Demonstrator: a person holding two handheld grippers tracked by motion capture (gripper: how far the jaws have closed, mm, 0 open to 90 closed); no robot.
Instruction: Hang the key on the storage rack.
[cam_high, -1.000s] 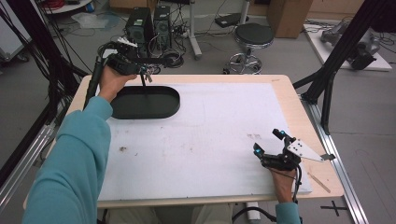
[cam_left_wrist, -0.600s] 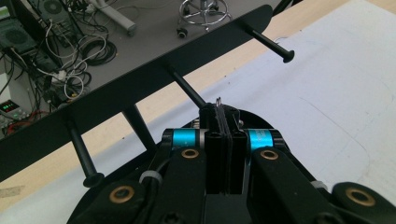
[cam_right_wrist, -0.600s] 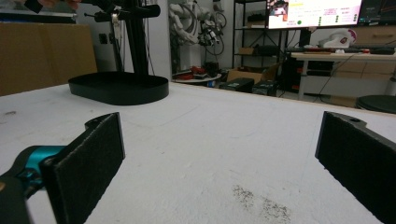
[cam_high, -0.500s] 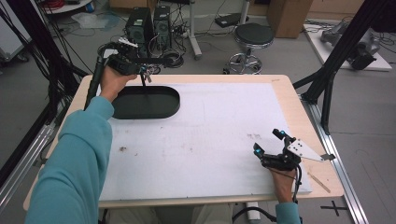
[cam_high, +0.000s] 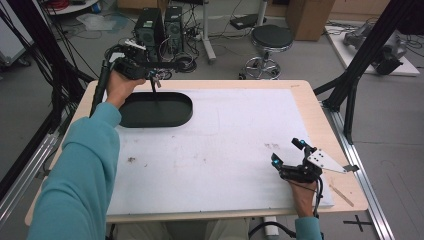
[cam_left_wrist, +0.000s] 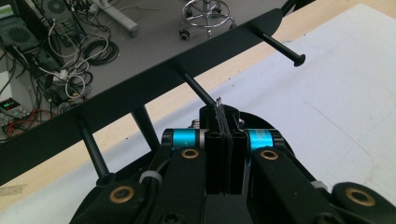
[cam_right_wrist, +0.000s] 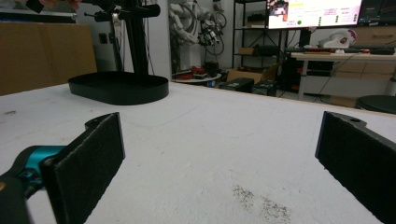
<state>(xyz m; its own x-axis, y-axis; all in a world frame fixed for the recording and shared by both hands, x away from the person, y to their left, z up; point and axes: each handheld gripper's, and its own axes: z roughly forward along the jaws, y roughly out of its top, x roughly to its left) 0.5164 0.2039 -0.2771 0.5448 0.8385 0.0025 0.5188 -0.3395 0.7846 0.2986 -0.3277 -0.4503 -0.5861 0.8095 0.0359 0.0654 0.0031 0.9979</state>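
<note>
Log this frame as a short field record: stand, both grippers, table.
stand: black rack with pegs, upright post on a black oval base, far left of the table
left gripper: jaws shut on something thin, beside a peg
right gripper: jaws open, nothing between them, low over the sheet
table: white sheet over a wooden top, faint dark smudges

Your left arm, in a teal sleeve, runs from the lower left of the high view up to the upper left, where your left hand (cam_high: 119, 86) holds the black left gripper (cam_high: 156, 79). Its jaws are pressed together, with a thin sliver of something pinched between them. At the lower right, your right hand (cam_high: 303, 192) holds the black right gripper (cam_high: 287, 154) low and level, its jaws spread wide apart.
</note>
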